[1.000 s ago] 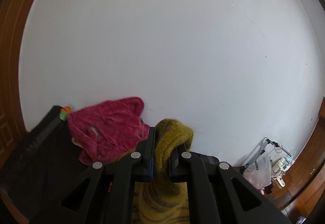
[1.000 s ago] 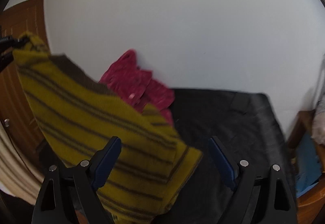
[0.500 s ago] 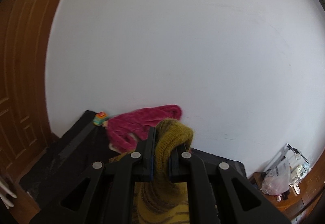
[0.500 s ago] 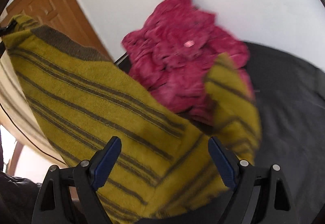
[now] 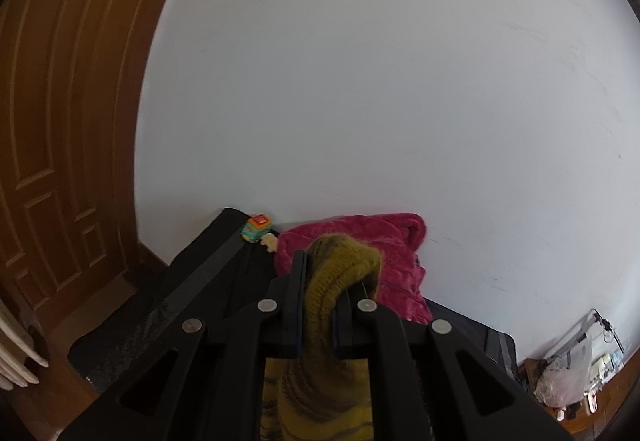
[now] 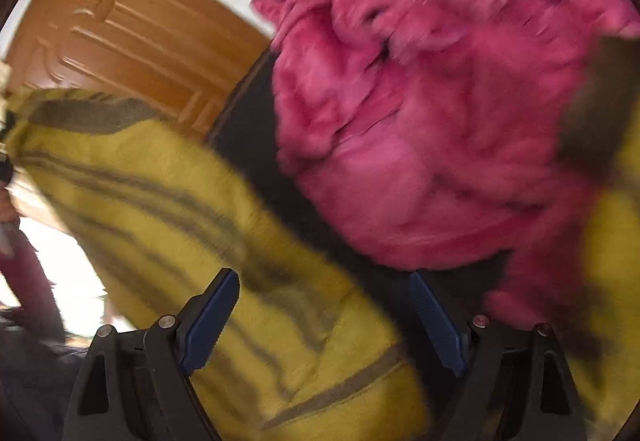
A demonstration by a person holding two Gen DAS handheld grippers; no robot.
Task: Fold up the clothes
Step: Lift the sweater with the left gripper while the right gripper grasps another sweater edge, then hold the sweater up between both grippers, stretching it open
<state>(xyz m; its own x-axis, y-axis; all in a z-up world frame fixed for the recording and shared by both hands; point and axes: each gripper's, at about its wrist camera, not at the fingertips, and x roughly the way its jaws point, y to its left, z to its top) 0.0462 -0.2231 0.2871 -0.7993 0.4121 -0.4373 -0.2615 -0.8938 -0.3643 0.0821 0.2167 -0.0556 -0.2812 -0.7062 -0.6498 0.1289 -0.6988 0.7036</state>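
My left gripper (image 5: 320,273) is shut on a bunched edge of the mustard-yellow striped sweater (image 5: 340,281), which hangs down below it. Behind it a magenta fleece jacket (image 5: 400,261) lies crumpled on the black-covered table (image 5: 192,301) against the white wall. In the right wrist view my right gripper (image 6: 324,305) stands wide open just above the yellow sweater (image 6: 192,209), which stretches up to the left; the cloth passes under the blue pads (image 6: 208,317) and is not pinched. The magenta jacket (image 6: 420,121) fills the upper right, blurred.
A small toy car (image 5: 257,228) sits at the table's far left corner by the wall. A brown panelled door (image 5: 60,121) stands left. A plastic bag and small items (image 5: 568,373) lie on a wooden surface at the right.
The right gripper has swung down and closer to the jacket and sweater, still wide open. The left gripper has shifted left with the sweater edge held; the door now shows.
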